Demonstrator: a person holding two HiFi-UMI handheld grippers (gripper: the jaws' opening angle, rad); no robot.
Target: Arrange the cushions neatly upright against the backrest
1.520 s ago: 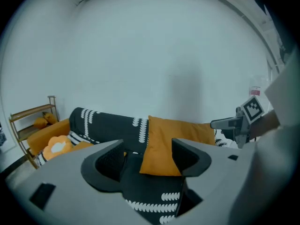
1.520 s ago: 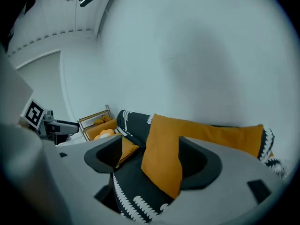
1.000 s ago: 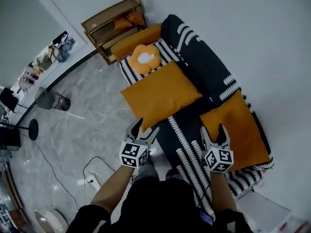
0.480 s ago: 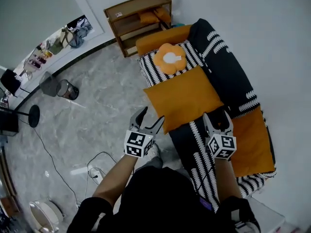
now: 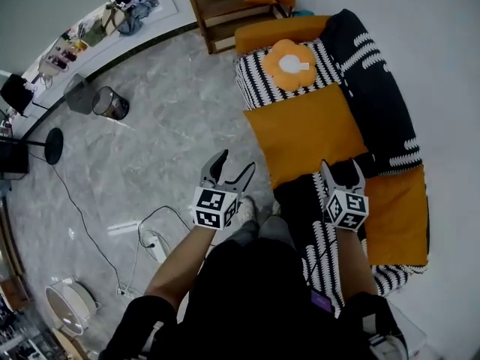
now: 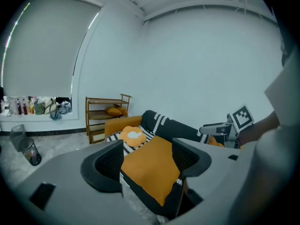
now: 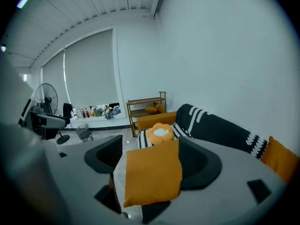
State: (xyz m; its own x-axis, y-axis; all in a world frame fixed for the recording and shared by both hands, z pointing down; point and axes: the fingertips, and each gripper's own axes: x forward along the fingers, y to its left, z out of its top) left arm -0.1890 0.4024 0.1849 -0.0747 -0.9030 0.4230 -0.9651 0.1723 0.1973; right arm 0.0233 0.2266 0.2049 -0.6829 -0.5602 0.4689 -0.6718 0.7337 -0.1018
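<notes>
**Both grippers loose and empty over the front of the sofa**

The sofa [image 5: 375, 88] runs along the white wall, its backrest draped in black cloth with white marks, its seat in black and white stripes. The large orange cushion [image 5: 307, 130] lies flat on the middle of the seat, one edge at the foot of the backrest and its front corner reaching the seat's front edge. Beyond it, towards the orange armrest [image 5: 277, 30], a flower-shaped cushion [image 5: 289, 64] with a white centre lies flat on the stripes, just beside the large one. A second orange cushion [image 5: 397, 216] lies at the near end of the seat, apart from the large one.

The person stands at the sofa's front edge. The left gripper [image 5: 234, 165] hangs over the marble floor [image 5: 165, 148], just off the front corner of the large orange cushion, jaws spread wide with nothing between them but the cushion seen beyond. The right gripper [image 5: 341, 169] is over the seat, between the two orange cushions, close to the large one's near edge, jaws likewise parted and gripping nothing.

Past the armrest stands a wooden shelf [image 5: 225, 6] with another orange cushion on it. A waste bin [image 5: 111, 103] sits on the floor by the window side, and a cable [image 5: 82, 223] trails across the tiles
</notes>
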